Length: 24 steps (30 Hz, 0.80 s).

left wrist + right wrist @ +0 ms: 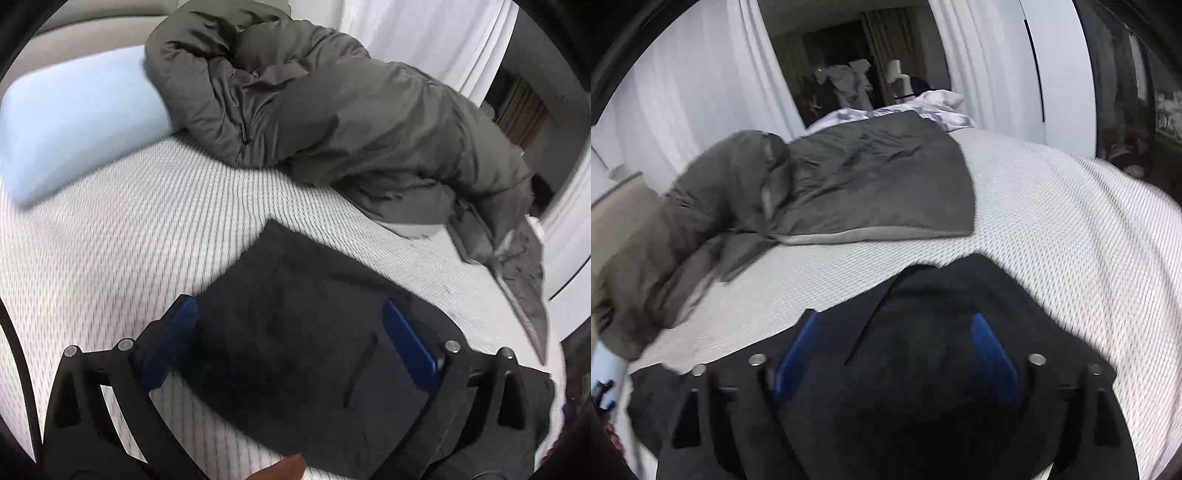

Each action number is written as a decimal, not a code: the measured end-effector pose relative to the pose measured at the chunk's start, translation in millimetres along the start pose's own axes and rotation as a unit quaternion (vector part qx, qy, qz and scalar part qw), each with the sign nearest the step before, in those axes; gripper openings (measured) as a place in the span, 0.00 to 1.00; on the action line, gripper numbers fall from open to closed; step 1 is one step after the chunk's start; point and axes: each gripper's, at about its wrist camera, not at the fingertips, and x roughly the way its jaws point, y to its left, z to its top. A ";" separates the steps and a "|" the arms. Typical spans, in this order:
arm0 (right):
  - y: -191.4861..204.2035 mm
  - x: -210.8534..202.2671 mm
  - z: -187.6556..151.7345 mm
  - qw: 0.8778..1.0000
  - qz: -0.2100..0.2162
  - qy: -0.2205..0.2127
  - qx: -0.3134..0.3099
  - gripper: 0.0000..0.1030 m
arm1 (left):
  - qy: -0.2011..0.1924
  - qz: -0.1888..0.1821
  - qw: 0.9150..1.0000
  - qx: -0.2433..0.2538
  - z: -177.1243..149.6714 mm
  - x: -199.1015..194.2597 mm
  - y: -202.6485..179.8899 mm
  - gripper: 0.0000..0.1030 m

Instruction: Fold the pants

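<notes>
Hovering wide apart, the left gripper (290, 332) and right gripper (897, 350) grip nothing; the black pants (295, 314) lie partly folded on the bed (110, 240), between and beneath both fingers' spans. Folding seems midway; next likely needs pinching an edge.

White curtains (683, 110) behind a bed (129, 240) with grey duvet (351, 122).

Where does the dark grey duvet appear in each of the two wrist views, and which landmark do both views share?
Left wrist view: the dark grey duvet is bunched across the upper middle and right, its left end against the light blue pillow.
Right wrist view: the duvet spreads across the upper left and centre, behind the black pants.
Shared landmark: the white textured bedcover, with the pants lying on it between the open gripper fingers.
</notes>
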 end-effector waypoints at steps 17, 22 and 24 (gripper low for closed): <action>23.9 -39.1 -107.0 0.985 0.133 0.099 0.048 0.88 | 0.127 -0.118 0.982 -0.070 -112.4 9.7 -38.3 0.57; 19.1 -24.4 -106.7 0.984 0.121 0.114 0.058 0.88 | 0.105 -0.076 0.989 -0.074 -116.6 18.0 -37.1 0.04; 15.1 -25.4 -105.4 0.985 0.119 0.114 0.058 0.88 | 0.092 -0.084 0.989 -0.075 -116.8 10.4 -32.4 0.02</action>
